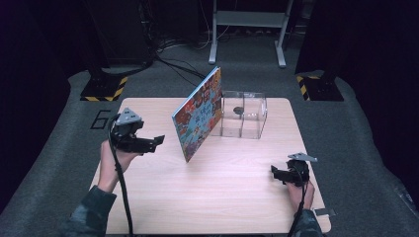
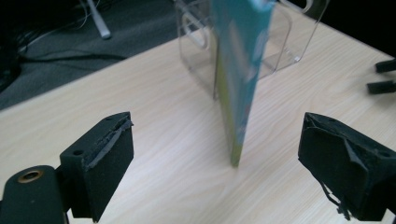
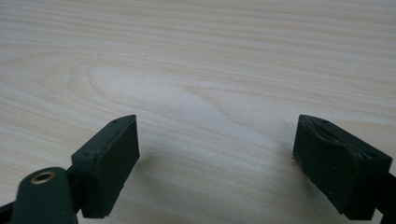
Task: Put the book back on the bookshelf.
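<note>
A thin picture book [image 1: 199, 113] with a busy, colourful cover stands on its lower edge on the wooden table [image 1: 217, 197] and leans back against a clear plastic box [image 1: 243, 114]. In the left gripper view the book [image 2: 240, 79] is seen edge-on, with the clear box [image 2: 280, 44] behind it. My left gripper [image 1: 159, 140] hovers left of the book, apart from it, open and empty [image 2: 215, 154]. My right gripper [image 1: 273, 173] rests near the table's right front edge, open, with bare table between its jaws [image 3: 217, 161].
A small dark object [image 1: 238, 110] lies inside the clear box. Beyond the table are grey carpet, black cables [image 1: 173, 61], a metal stand [image 1: 247, 27] and yellow-black striped bases [image 1: 104, 90]. The other gripper's tips [image 2: 383, 77] show at the right of the left gripper view.
</note>
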A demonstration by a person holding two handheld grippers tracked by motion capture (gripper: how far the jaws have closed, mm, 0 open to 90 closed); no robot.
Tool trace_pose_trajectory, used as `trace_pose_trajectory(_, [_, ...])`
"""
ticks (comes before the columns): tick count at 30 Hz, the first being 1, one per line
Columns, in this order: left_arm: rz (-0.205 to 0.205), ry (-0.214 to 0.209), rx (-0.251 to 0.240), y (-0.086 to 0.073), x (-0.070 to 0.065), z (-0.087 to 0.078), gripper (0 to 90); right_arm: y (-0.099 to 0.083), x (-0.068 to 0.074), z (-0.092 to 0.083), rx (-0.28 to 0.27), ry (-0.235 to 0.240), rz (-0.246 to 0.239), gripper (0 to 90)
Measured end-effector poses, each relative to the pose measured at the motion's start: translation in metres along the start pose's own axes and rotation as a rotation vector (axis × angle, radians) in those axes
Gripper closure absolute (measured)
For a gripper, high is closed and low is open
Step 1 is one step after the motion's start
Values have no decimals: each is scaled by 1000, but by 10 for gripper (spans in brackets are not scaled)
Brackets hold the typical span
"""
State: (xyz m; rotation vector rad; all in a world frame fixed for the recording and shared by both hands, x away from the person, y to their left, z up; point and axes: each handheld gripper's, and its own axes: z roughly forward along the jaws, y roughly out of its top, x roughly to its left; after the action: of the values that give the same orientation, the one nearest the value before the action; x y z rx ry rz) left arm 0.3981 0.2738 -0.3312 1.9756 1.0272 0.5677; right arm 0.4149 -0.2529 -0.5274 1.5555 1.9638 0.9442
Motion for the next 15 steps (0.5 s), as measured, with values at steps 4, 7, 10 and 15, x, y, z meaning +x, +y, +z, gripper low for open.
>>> trace_pose_trajectory(4, [-43,30,16,-28,12,-1,97,0,1,0,0,1,4,137])
trace_pose_trajectory(7, [-82,43,29,-48,20,-4,90,0,0,0,0,-3,-4,137])
trace_pose_trajectory(10, [-101,50,55,-66,25,-3,83,0,1,0,2,-4,-6,137])
trace_pose_trajectory(15, [-135,77,87,-98,33,3,65,0,0,0,1,-3,-6,137])
